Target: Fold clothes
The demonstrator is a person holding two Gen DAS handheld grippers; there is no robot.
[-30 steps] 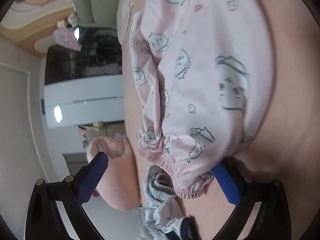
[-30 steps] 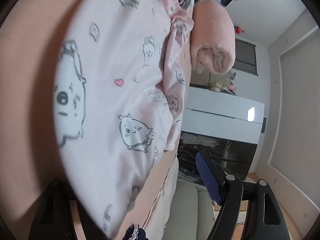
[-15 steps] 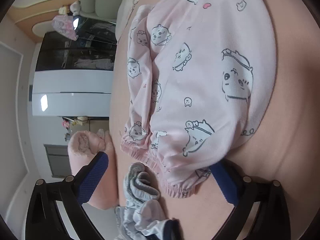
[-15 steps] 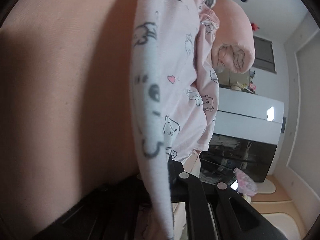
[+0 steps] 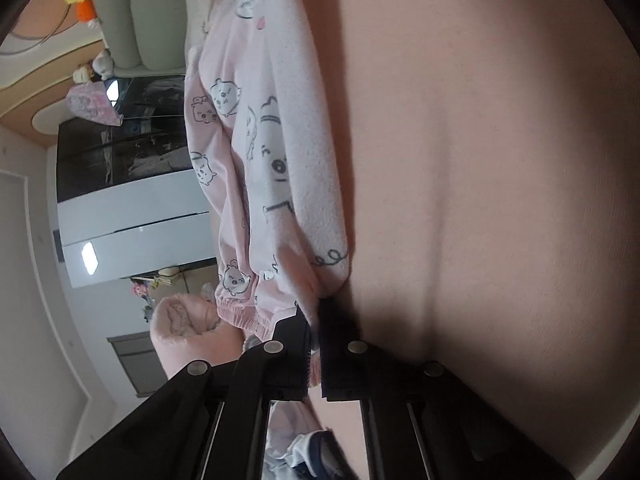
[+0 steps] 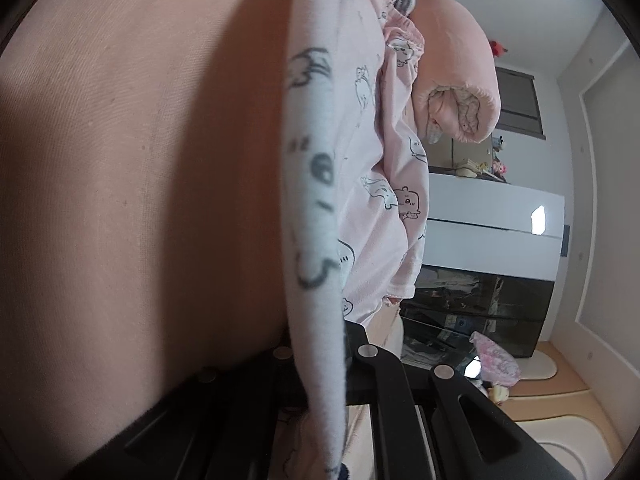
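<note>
Peach bedsheet (image 5: 500, 180) fills most of the left wrist view, with one pink garment (image 5: 276, 152) printed with cartoon animals lying on it. Left gripper (image 5: 316, 344) has its jaws closed on the garment's edge near the elastic cuff, cloth pinched between them. One rolled pink blanket (image 5: 180, 328) sits beyond, and a bit of grey-and-navy cloth (image 5: 308, 452) shows below the gripper.

Right wrist view shows the same sheet (image 6: 140, 160) and the garment (image 6: 316, 208) rising as a thin fold off it; the right gripper (image 6: 320, 364) is clamped on that fold. The blanket (image 6: 460, 76) lies behind.

The fleece looks light, soft and floppy, so it should sag between the two holds; edges and corners seem the best places to grip
</note>
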